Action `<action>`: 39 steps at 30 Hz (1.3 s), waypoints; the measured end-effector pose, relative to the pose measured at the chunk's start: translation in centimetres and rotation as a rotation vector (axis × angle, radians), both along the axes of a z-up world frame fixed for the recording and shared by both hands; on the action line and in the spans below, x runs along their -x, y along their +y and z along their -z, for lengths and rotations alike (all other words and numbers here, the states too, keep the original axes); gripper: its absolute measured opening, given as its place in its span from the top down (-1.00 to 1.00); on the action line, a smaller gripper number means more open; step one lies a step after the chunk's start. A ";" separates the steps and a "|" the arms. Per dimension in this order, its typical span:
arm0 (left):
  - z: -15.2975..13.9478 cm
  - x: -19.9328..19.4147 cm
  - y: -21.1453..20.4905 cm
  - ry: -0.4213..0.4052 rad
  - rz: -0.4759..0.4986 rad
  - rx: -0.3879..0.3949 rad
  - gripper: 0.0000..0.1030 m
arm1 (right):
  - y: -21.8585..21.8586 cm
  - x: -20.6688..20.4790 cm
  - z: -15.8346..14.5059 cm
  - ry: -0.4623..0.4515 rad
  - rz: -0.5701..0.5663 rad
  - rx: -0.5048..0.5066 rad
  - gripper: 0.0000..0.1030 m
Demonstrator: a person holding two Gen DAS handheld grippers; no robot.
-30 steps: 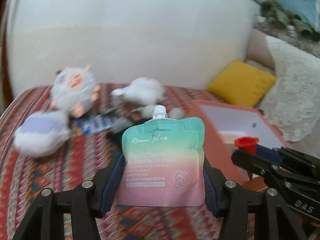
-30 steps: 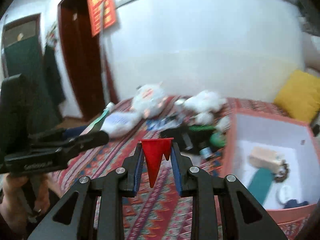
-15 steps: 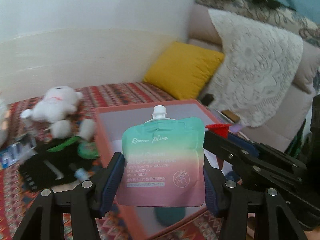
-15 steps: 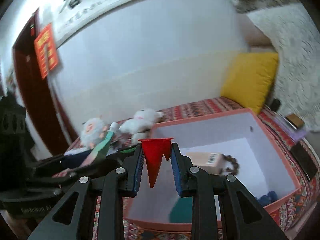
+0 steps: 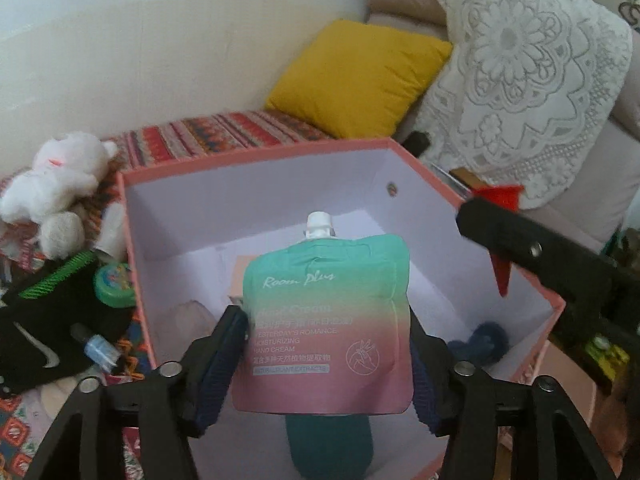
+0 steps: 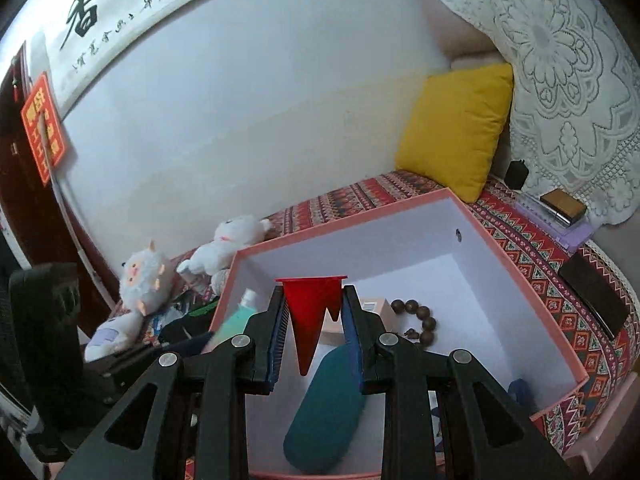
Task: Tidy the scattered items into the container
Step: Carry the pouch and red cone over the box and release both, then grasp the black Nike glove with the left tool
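A: What surface and room are seen?

B: A red patterned cloth (image 6: pixel 532 248) is spread beneath a pink box (image 6: pixel 516 276); a yellow cushion (image 6: pixel 456 132) is propped by the white wall.

A: Where are the held things?

B: A hand cream pouch (image 5: pixel 326 332) is clamped upright by the left gripper (image 5: pixel 326 344) above the box interior. A red cone (image 6: pixel 310 318) is pinched point-down by the right gripper (image 6: pixel 314 338), likewise over the box.

A: What is hidden?

B: A teal case (image 6: pixel 324 412) and wooden beads (image 6: pixel 424 322) are partly covered by the fingers.
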State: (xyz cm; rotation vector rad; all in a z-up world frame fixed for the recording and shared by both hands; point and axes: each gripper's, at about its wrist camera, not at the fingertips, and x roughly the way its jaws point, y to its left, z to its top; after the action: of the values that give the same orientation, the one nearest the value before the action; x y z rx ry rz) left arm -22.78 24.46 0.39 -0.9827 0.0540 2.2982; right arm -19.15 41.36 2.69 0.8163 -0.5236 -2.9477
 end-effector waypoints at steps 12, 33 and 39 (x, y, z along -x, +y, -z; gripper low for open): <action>-0.8 1.5 -6.6 0.015 -0.155 -0.096 -0.99 | -1.6 0.8 0.4 -0.004 0.079 -0.008 -0.81; 3.5 2.5 -28.2 -0.060 -0.503 -0.045 -0.99 | -26.4 2.9 1.5 0.019 -0.367 -0.322 -0.83; 7.5 5.0 -31.6 -0.216 -0.527 -0.139 -0.99 | -32.1 5.4 9.5 -0.247 -0.475 -0.432 -0.79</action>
State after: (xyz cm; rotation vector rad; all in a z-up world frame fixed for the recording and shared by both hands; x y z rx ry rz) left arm -27.78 -7.11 -7.08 -1.2800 -0.5040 2.5932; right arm -24.53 9.25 -6.86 1.1573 0.2891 -2.5488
